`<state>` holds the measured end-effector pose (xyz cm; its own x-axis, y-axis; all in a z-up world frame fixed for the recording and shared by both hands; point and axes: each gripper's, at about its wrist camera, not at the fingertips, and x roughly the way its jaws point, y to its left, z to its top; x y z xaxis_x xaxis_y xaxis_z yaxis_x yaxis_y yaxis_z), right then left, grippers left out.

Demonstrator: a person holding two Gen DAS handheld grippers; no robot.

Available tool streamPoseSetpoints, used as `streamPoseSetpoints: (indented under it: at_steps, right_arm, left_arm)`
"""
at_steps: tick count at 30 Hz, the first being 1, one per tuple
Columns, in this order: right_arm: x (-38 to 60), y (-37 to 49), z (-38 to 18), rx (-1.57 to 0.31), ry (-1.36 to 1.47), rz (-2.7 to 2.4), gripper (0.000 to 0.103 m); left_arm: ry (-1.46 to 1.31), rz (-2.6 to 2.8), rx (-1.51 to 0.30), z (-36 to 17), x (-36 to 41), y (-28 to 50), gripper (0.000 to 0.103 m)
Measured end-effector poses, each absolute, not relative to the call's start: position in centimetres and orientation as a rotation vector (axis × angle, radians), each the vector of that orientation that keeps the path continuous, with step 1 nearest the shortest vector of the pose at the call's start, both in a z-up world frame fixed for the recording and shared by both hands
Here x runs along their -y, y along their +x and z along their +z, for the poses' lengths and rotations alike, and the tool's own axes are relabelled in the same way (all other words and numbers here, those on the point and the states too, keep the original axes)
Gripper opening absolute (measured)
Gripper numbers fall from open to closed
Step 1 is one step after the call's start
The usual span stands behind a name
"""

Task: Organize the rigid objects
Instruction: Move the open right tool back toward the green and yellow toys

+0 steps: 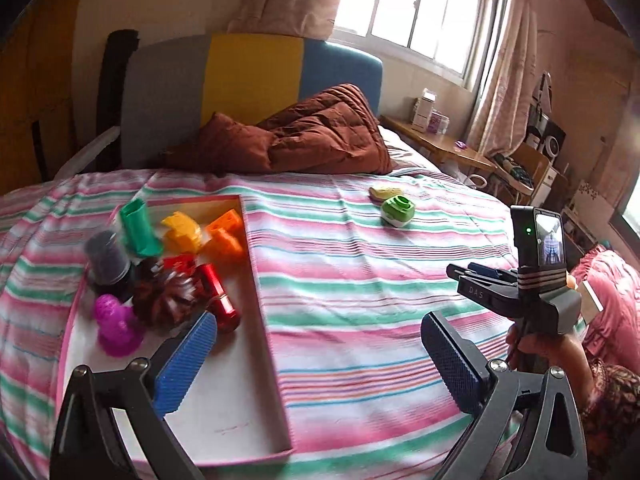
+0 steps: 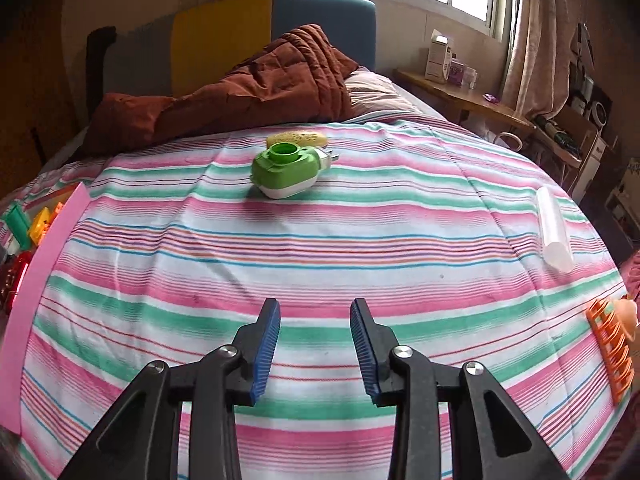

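Right gripper (image 2: 315, 344) and left gripper (image 1: 318, 354), both spread and unladen. Pink-rimmed cardboard tray (image 1: 262, 300) already holds several coloured plastic pieces; green-and-white plastic plug-in device (image 2: 285, 174) remains far out on striped bedsheet (image 2: 360, 248), unsorted.

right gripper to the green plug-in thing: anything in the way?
No. In the right wrist view, only bare striped bedsheet lies between the open right gripper and the green plug-in device. The yellow sponge sits behind it.

You face a bed (image 2: 320, 240) under striped sheets; its headboard (image 1: 252, 76) runs grey, yellow, blue; daylight floods the curtained window (image 1: 416, 8); a wooden side table (image 2: 468, 100) stands right.
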<state>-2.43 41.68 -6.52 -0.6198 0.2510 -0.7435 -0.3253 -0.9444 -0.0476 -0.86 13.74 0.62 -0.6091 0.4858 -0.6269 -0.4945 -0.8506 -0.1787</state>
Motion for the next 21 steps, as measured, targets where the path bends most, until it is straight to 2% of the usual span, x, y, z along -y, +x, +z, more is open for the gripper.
streamPoseSetpoints:
  at_steps: [5, 12, 17, 21]
  right_arm:
    - [-44.6, -3.2, -6.9, -0.046, -1.121, 2.502, 0.037]
    - [-46.9, -3.0, -8.6, -0.181, -1.136, 2.442, 0.037]
    - [-46.9, -2.7, -8.7, -0.181, -1.109, 2.434, 0.037]
    - [-47.1, -2.4, -8.7, -0.191, -1.087, 2.426, 0.037]
  left_arm:
    - [-0.959, 2.366, -0.076, 1.1, -18.5, -2.6, 0.103]
    - [-0.984, 2.322, -0.173, 0.5, -26.0, -5.8, 0.103]
    - [-1.052, 2.276, -0.234, -1.6, -31.4, -9.9, 0.103]
    - [-1.033, 2.249, -0.364, -3.2, -35.5, -12.4, 0.103]
